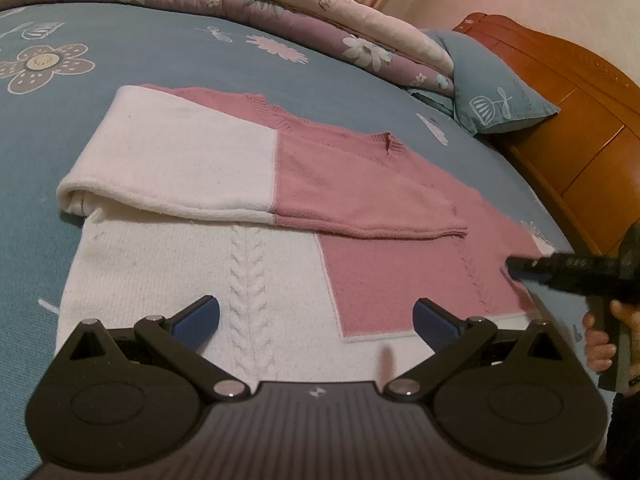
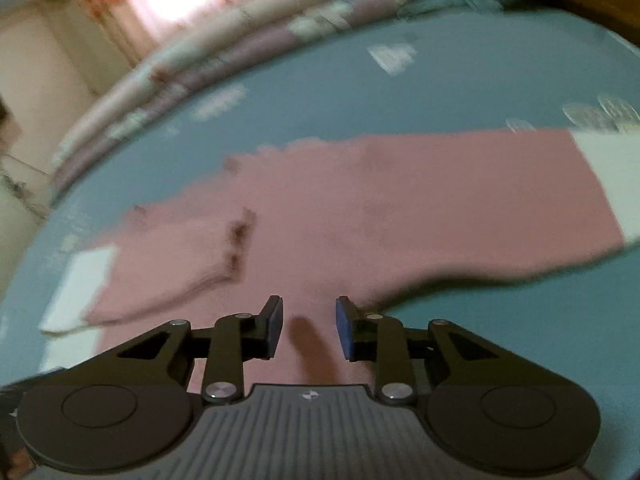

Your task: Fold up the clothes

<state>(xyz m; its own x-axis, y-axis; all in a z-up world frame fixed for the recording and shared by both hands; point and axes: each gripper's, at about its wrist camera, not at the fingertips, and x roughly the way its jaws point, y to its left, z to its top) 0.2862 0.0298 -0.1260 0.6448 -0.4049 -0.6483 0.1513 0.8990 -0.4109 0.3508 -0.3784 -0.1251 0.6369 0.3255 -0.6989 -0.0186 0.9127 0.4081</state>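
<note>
Left gripper (image 1: 316, 322): jaws spread wide, nothing between the blue pads (image 1: 202, 322); held low over the white half of the sweater, near its hem, with the cable-knit stripe (image 1: 248, 280) running up between the fingers. No contact with the fabric can be confirmed.

Right gripper (image 2: 309, 326): jaws parted by a narrow gap, no cloth seen between the pads (image 2: 274, 322); positioned over the pink half, close to the edge where pink meets bedsheet. The right wrist view is blurred, so fine detail is not legible. In the left wrist view the same tool is seen entering from the right, its tips at the pink side edge, with a hand (image 1: 600, 344) on the grip.

Sweater (image 1: 400, 280): pink and white knit, laid flat on the bed, front upward, neckline (image 1: 332, 128) toward the far side.

White sleeve (image 1: 180, 168): already folded across the chest, continuing into pink toward the cuff (image 1: 456, 228).

Pink sleeve (image 2: 480, 200): appears stretched out sideways, white cuff (image 2: 608, 184) at its end; judged not yet folded in.

Bedsheet (image 1: 120, 64): blue, flower print. Quilt (image 1: 280, 4), pillow (image 1: 496, 92) and wooden headboard (image 1: 580, 112) noted beyond.

Progress: judged early to middle. One sleeve fold done; the second sleeve and the body folds appear outstanding.
</note>
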